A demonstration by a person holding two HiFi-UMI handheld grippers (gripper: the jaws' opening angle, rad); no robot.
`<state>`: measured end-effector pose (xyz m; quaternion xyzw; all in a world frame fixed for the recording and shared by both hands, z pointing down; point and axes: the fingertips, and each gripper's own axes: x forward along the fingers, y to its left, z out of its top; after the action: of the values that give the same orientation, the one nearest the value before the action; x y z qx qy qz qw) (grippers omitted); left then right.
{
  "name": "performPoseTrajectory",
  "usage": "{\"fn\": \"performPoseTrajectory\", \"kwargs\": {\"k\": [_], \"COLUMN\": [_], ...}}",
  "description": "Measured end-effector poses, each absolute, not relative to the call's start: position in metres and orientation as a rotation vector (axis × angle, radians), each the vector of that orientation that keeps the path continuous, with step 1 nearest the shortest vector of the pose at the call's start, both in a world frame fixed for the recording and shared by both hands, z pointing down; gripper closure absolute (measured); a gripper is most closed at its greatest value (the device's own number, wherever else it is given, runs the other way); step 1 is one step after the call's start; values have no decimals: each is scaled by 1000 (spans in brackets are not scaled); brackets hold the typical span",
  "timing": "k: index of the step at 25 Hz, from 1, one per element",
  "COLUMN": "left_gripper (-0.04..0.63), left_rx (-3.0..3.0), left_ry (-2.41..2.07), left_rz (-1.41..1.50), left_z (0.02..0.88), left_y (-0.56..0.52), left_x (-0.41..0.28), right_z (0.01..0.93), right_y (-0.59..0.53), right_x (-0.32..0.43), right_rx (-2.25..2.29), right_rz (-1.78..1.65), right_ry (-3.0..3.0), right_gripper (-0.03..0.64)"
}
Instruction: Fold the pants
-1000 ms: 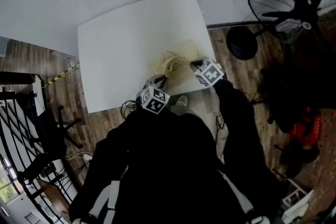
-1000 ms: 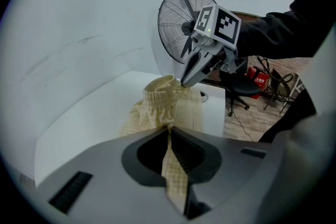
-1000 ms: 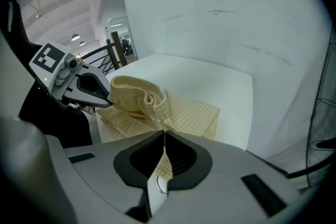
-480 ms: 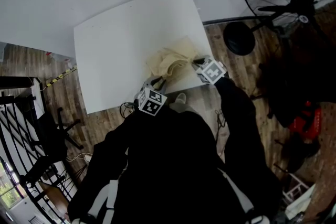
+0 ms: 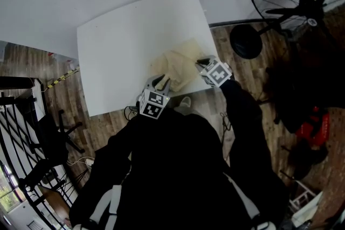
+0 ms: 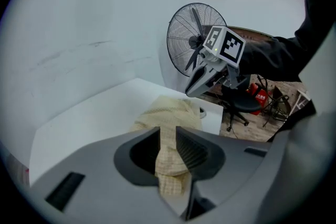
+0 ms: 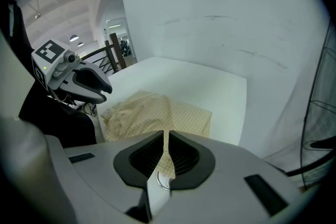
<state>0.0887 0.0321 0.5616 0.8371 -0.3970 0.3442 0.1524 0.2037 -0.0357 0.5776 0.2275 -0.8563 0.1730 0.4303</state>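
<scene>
Pants (image 5: 177,66) bunched at near right corner of table (image 5: 118,40), maybe one rough fold in, not flat or squared yet. Left gripper (image 6: 168,136) jaws have just been opening, cloth loose between them. Right gripper (image 7: 165,140) pinched narrow on a pants edge. No brand or readable text, only patterns on marker cubes (image 5: 152,103)

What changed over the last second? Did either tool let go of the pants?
The left tool has just been opening its jaws, releasing the pants; cloth still lies between them. The bunched fold has settled flatter on the table. Unchanged: the right tool stays shut on the pants' edge, in the same spot.
</scene>
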Motion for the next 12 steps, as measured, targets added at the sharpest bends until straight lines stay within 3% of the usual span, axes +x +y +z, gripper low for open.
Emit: {"fn": "performPoseTrajectory", "kwargs": {"k": [12], "left_gripper": [520], "left_rx": [2385], "left_ry": [-1168], "left_rz": [948], "left_z": [551], "left_y": [18], "left_x": [83], "right_z": [561], "right_y": [-43], "right_x": [197], "right_rx": [591], "right_rz": [401], "right_ry": [-2153], "right_gripper": [604]}}
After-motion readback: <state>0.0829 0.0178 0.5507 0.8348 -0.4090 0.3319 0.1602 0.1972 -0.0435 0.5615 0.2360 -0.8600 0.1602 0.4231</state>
